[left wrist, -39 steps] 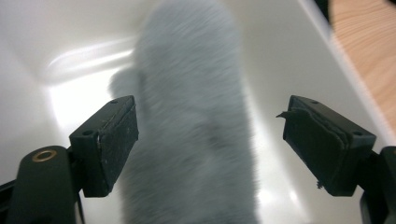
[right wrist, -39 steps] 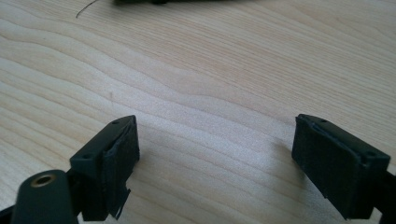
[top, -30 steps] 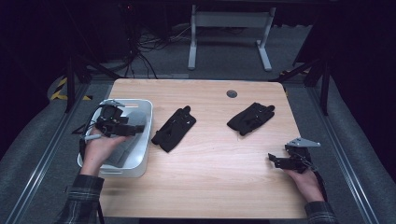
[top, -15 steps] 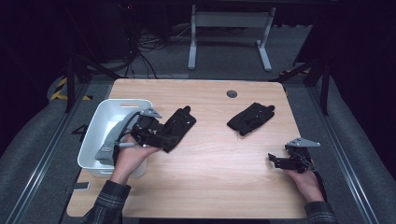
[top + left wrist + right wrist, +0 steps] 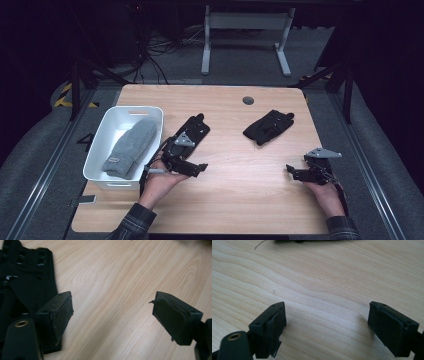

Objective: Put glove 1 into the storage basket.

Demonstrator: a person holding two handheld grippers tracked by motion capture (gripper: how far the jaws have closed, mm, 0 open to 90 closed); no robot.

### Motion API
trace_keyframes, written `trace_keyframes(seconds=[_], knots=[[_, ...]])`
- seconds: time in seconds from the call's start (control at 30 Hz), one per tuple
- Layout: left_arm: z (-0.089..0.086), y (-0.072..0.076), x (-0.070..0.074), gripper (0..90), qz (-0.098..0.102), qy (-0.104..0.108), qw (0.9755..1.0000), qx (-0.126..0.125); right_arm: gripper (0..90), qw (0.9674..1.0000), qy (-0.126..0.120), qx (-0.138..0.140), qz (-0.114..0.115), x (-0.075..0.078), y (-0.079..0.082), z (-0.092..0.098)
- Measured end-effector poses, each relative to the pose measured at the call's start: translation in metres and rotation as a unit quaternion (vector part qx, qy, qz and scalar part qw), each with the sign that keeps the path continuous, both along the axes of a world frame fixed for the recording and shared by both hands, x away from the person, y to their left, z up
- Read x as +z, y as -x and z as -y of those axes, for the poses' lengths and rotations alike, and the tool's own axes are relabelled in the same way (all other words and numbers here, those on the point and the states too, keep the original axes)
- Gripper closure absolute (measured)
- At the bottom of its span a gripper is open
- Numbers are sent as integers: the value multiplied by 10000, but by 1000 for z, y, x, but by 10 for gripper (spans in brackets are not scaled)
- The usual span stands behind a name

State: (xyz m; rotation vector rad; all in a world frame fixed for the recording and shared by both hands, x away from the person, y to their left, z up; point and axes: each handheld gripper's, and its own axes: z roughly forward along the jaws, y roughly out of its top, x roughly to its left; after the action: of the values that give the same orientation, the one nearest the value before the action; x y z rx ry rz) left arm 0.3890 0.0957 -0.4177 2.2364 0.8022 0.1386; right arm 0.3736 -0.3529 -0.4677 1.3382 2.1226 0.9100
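A black glove (image 5: 194, 131) lies mid-table, and a second black glove (image 5: 268, 126) lies further right. My left gripper (image 5: 199, 168) sits low over the wood just in front of the first glove. It is open, its jaws have just been opening a little wider, and nothing is between them. In the left gripper view that glove (image 5: 27, 287) lies beside the left jaw, with the left gripper (image 5: 112, 315) over bare wood. My right gripper (image 5: 292, 172) rests near the table's right edge. In its own view the right gripper (image 5: 327, 325) is open over bare wood.
A white bin (image 5: 98, 150) stands at the table's left with a grey knitted piece (image 5: 130, 147) lying in it. A round cable hole (image 5: 248, 100) sits near the far edge. A desk frame (image 5: 245, 40) stands on the floor beyond the table.
My left hand has swung from above the white bin rightward and down to the table beside the middle black glove. The right hand has stayed put.
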Motion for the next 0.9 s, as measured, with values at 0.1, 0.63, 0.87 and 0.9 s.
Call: trace_keyframes(seconds=[0.1, 0.63, 0.87, 0.9], knots=[[4, 4, -15, 152, -83, -102, 9999, -103, 148, 10000, 39, 36, 13, 0, 1, -1], [10, 15, -55, 49, 348, -524, 9965, -548, 479, 9974, -103, 685, -202, 18, -4, -18], [6, 17, -60, 13, 502, -321, 9964, -607, 811, 9944, -231, 1012, -178, 27, -13, -31], [6, 16, -60, 12, 493, -326, 9965, -596, 894, 9940, -243, 1062, -115, 30, -15, -34]])
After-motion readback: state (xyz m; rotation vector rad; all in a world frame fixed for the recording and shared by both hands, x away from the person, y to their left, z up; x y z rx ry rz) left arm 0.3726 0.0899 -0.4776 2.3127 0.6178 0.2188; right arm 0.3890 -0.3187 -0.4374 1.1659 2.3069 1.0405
